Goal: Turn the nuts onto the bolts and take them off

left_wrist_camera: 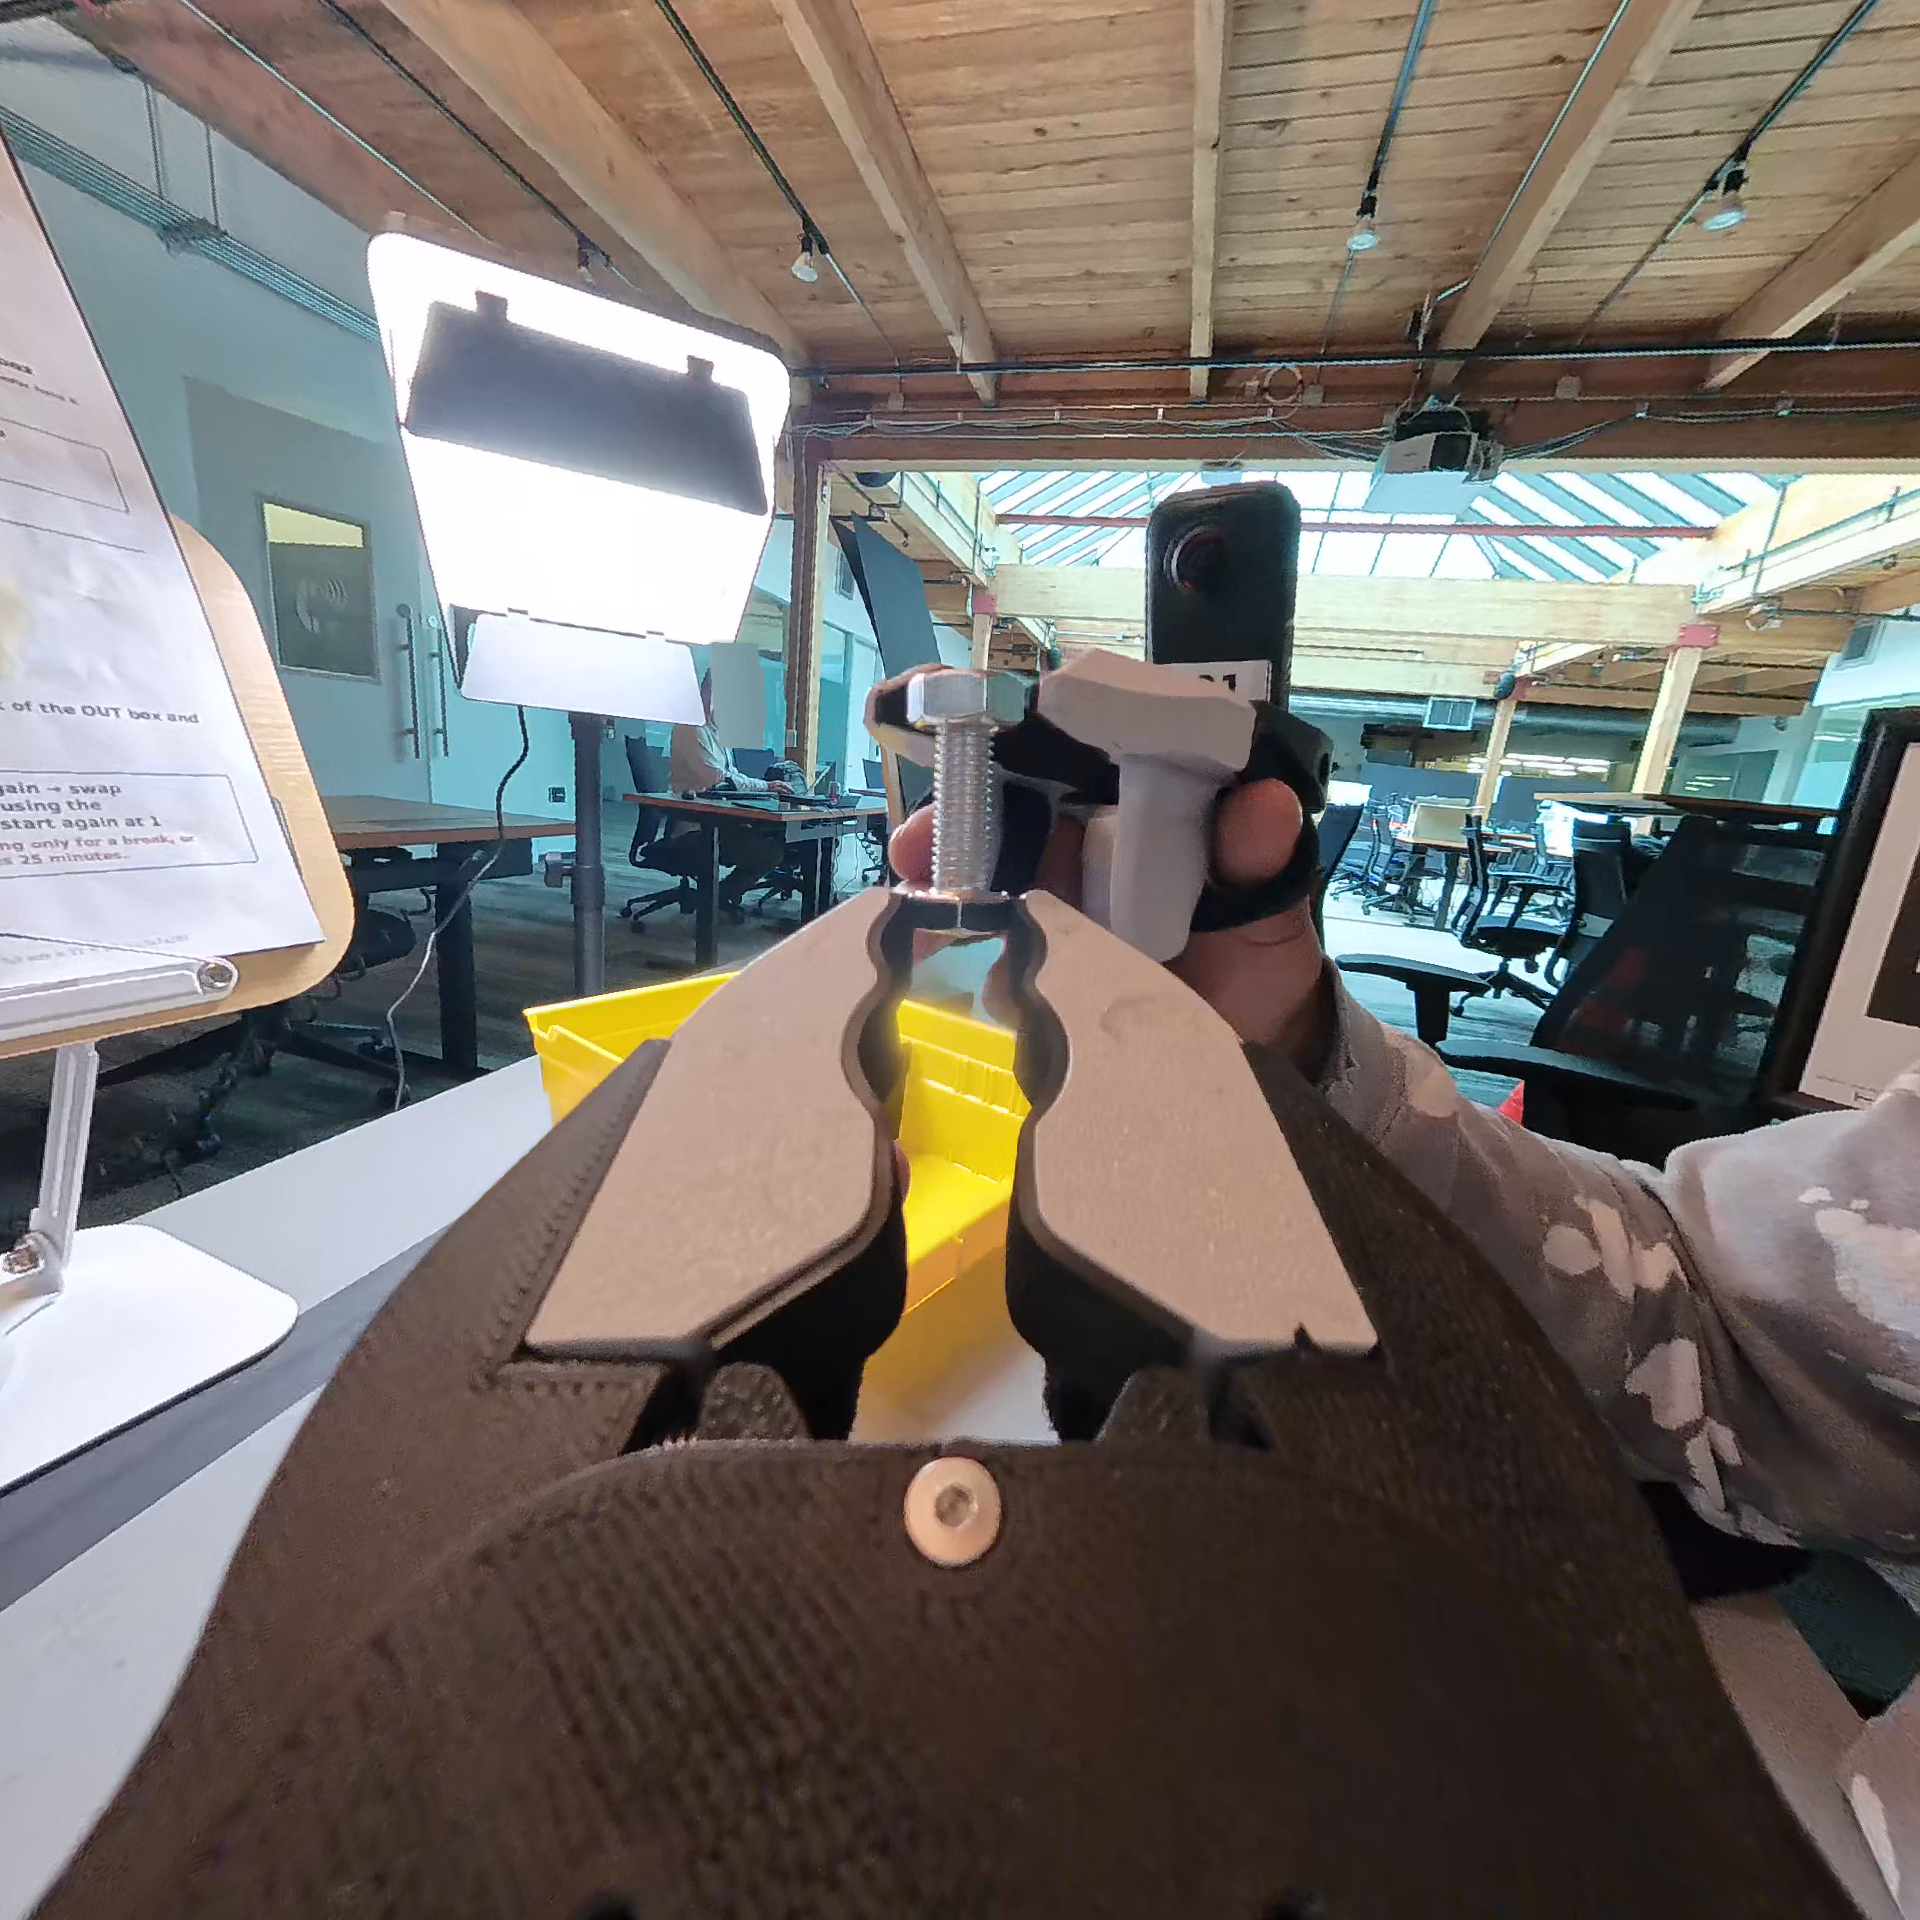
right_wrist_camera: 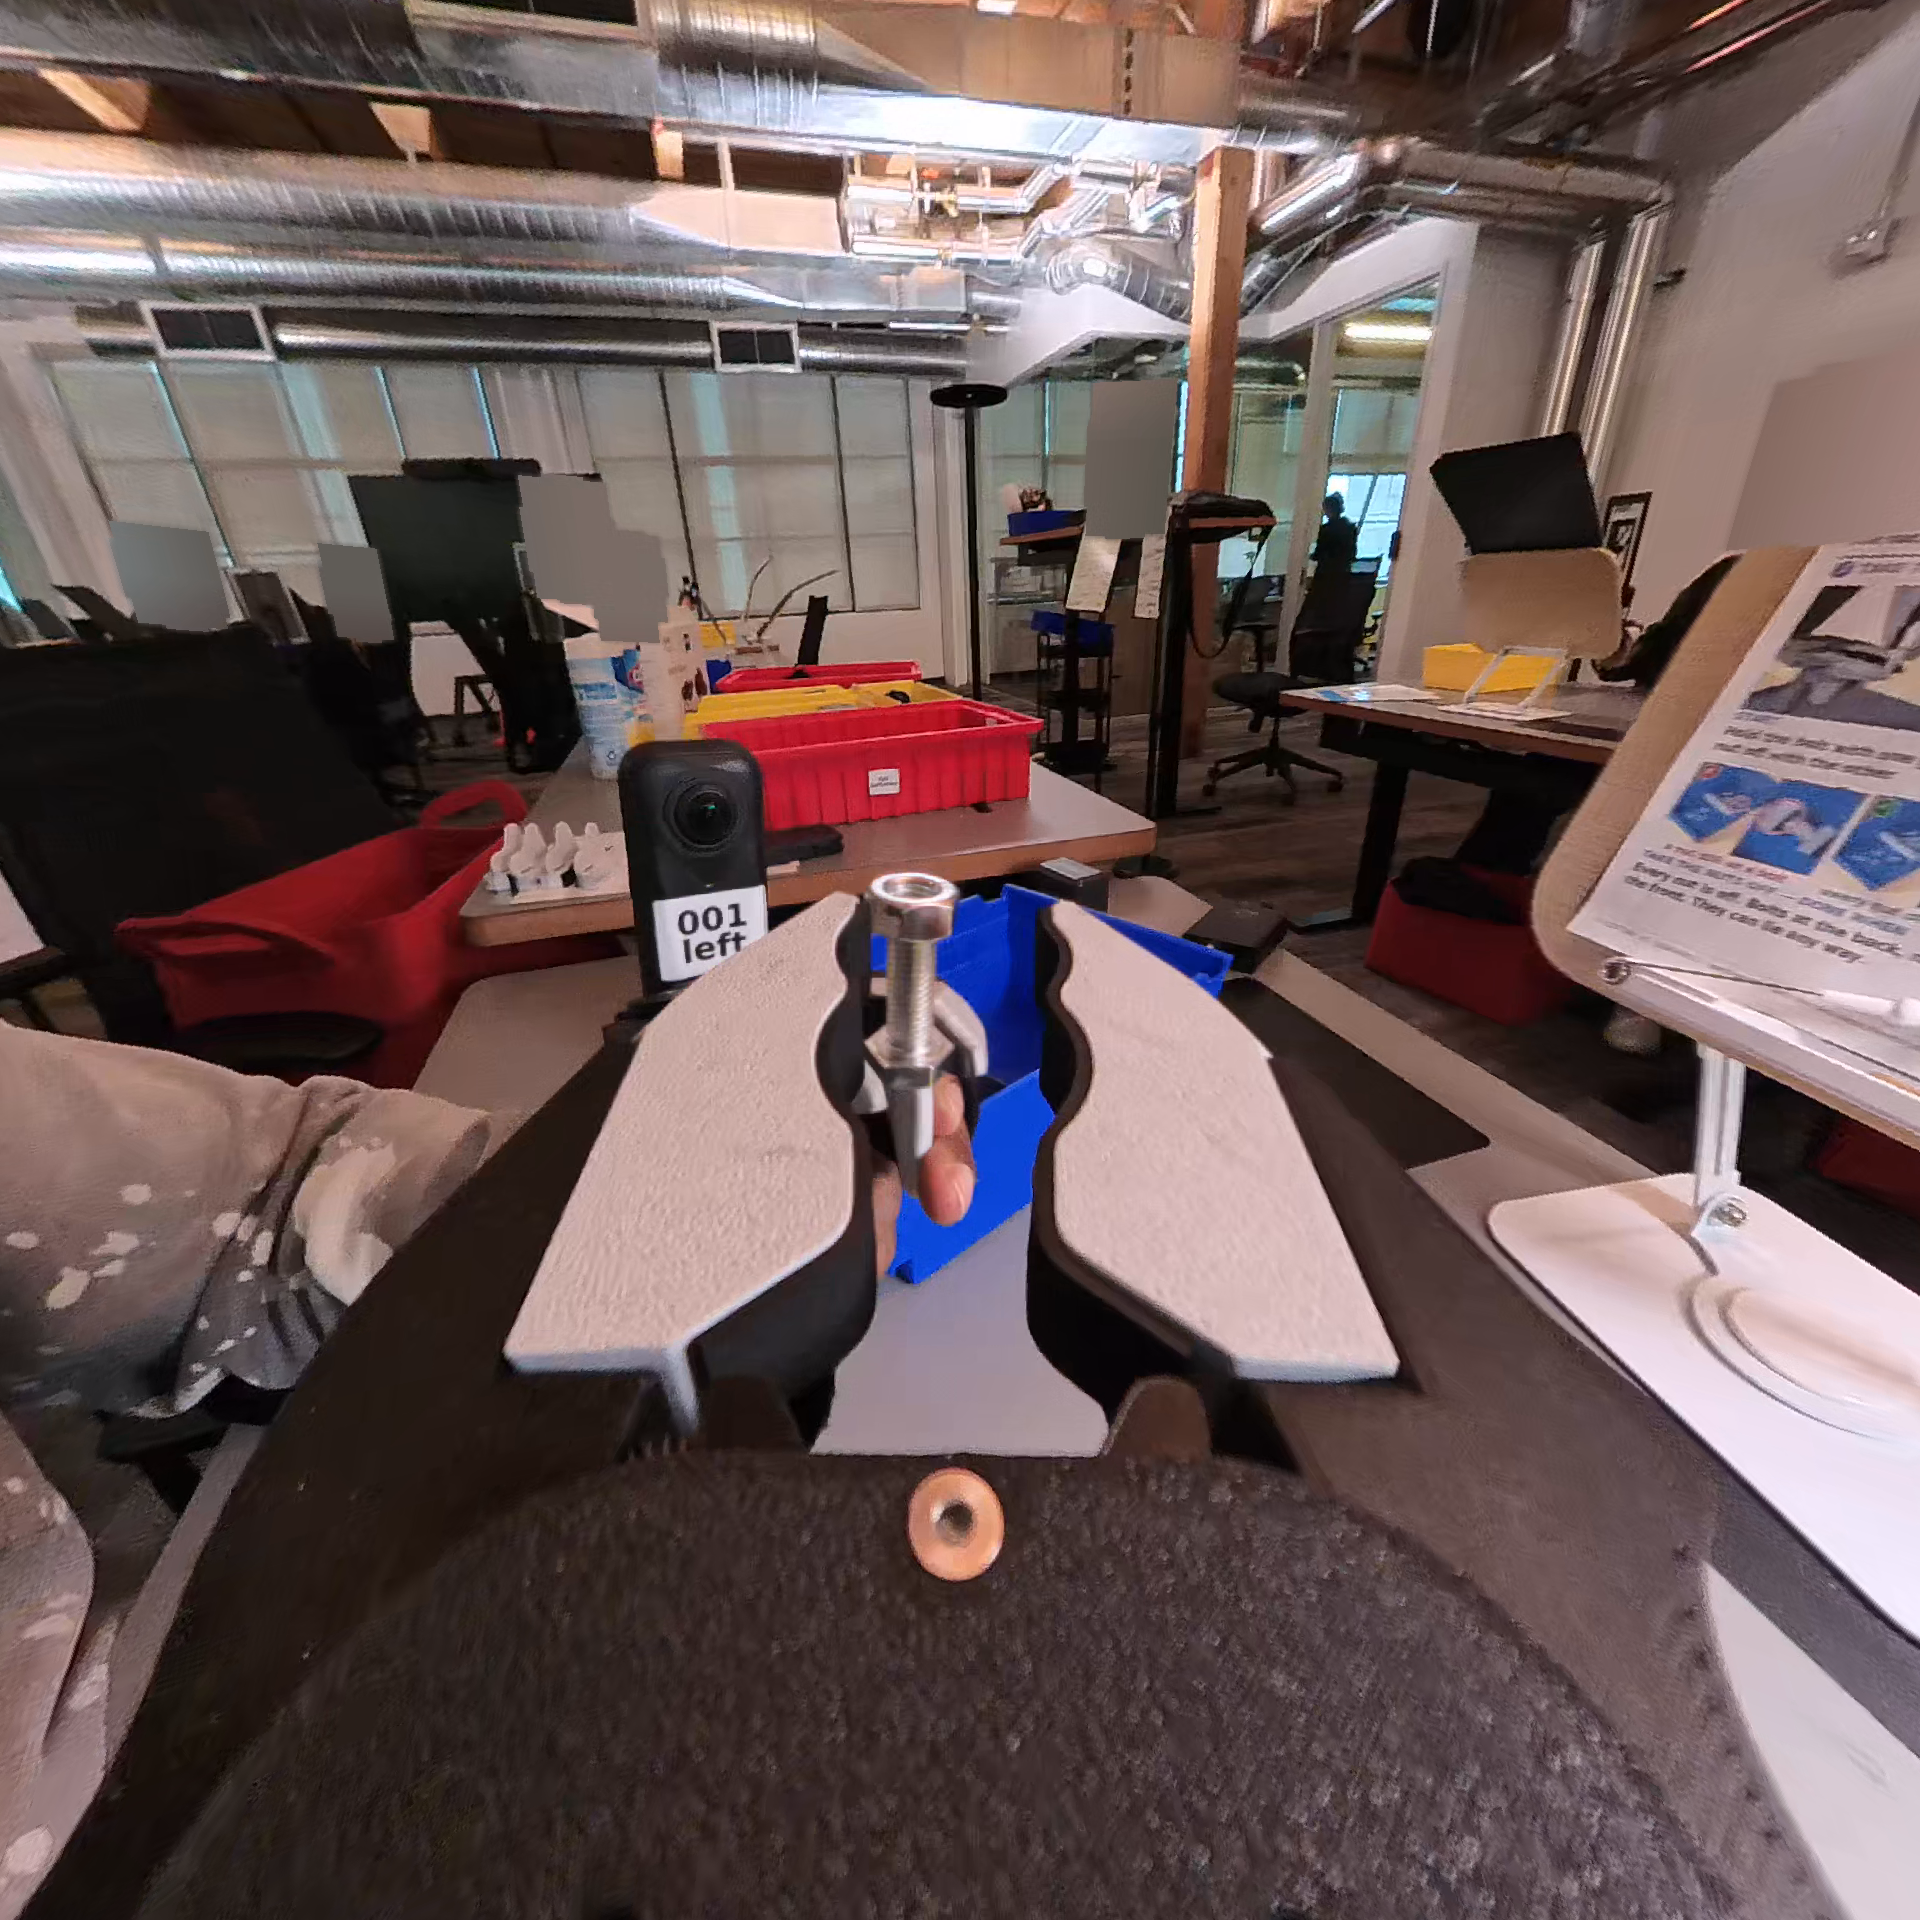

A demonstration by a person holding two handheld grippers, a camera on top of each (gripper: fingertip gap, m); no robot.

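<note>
A silver bolt (left_wrist_camera: 961,800) stands upright in the air above the table, head up. My left gripper (left_wrist_camera: 954,914) is shut on the nut (left_wrist_camera: 951,902) at the bolt's lower end. My right gripper (right_wrist_camera: 951,914) is around the bolt head (right_wrist_camera: 912,902) and slightly open: the head lies against its left finger and a gap shows on the other side. In the right wrist view the bolt (right_wrist_camera: 912,982) runs away from the camera to the nut (right_wrist_camera: 916,1060) held in the left gripper's tips (right_wrist_camera: 925,1055). A hand (left_wrist_camera: 1257,987) holds the right gripper.
A yellow bin (left_wrist_camera: 623,1039) sits on the grey table (left_wrist_camera: 364,1195) below my left gripper. A blue bin (right_wrist_camera: 1008,1132) lies under my right gripper. White stands with instruction sheets stand at the table's sides (left_wrist_camera: 135,1309) (right_wrist_camera: 1714,1299). A lamp panel (left_wrist_camera: 582,520) rises beyond the table. My left and right fingertips are right by each other.
</note>
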